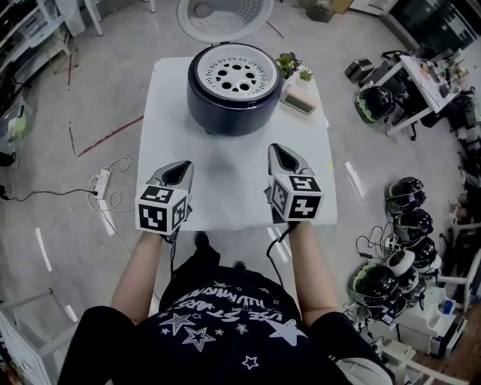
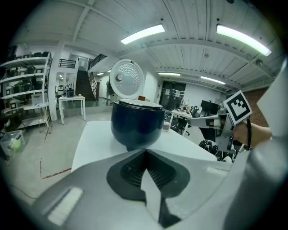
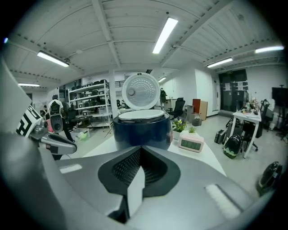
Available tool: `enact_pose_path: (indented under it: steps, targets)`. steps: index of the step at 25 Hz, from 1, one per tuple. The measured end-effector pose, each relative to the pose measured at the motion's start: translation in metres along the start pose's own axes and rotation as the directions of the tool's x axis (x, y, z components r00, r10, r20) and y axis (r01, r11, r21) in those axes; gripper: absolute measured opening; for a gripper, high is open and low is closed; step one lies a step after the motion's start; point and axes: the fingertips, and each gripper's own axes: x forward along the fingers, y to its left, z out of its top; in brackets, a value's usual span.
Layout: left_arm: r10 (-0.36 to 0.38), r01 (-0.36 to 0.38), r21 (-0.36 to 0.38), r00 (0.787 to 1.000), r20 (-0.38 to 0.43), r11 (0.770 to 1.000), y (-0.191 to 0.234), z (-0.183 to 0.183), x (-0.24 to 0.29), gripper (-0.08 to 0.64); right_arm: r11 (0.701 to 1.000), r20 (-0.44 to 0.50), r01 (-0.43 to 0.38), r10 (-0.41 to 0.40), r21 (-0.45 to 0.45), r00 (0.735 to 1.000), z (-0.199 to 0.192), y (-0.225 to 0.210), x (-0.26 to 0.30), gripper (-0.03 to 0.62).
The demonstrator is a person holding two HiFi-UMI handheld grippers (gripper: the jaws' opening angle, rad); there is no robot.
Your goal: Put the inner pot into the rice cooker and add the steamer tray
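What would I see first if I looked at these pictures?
First comes the big dark blue rice cooker at the far end of the white table, its lid flipped open and a white steamer tray full of holes sitting in its top. Next, the left gripper and right gripper over the table's near edge, fingers shut and empty.

Covered, cropped, unreadable

Head view: the round white open lid [image 1: 225,16], at twelve o'clock, is cut by the top edge; the white perforated steamer tray [image 1: 234,75] covers the inside of the dark blue round rice cooker [image 1: 234,113]. The grey bodies of the left gripper [image 2: 145,152] and right gripper [image 3: 141,149] hide the near end of the white square table [image 2: 90,143] in their own views. Digits on the small pink clock [image 3: 191,143], at the cooker's three o'clock, are too small to read.
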Motion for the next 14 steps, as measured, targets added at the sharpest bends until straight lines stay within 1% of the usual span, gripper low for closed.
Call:
enact_pose_path:
  steps: [4, 7, 10, 14]
  targets:
    - [0.016, -0.016, 0.009, 1.000, 0.007, 1.000, -0.032, -0.012, -0.008, 0.000, 1.000, 0.009, -0.017, 0.017, -0.002, 1.000, -0.013, -0.013, -0.028, 0.029]
    - [0.034, -0.035, 0.022, 0.999, 0.027, 0.999, -0.051, -0.020, -0.015, 0.000, 0.999, 0.020, -0.034, 0.034, 0.000, 0.999, -0.023, -0.019, -0.048, 0.029]
    - [0.054, -0.056, 0.046, 0.998, 0.045, 0.997, -0.067, -0.028, -0.023, 0.000, 0.999, 0.022, -0.050, 0.051, -0.003, 0.998, -0.033, -0.021, -0.066, 0.028]
    - [0.068, -0.070, 0.055, 0.997, 0.045, 0.996, -0.083, -0.037, -0.038, 0.000, 0.998, 0.019, -0.068, 0.068, -0.005, 0.998, -0.040, -0.018, -0.087, 0.028]
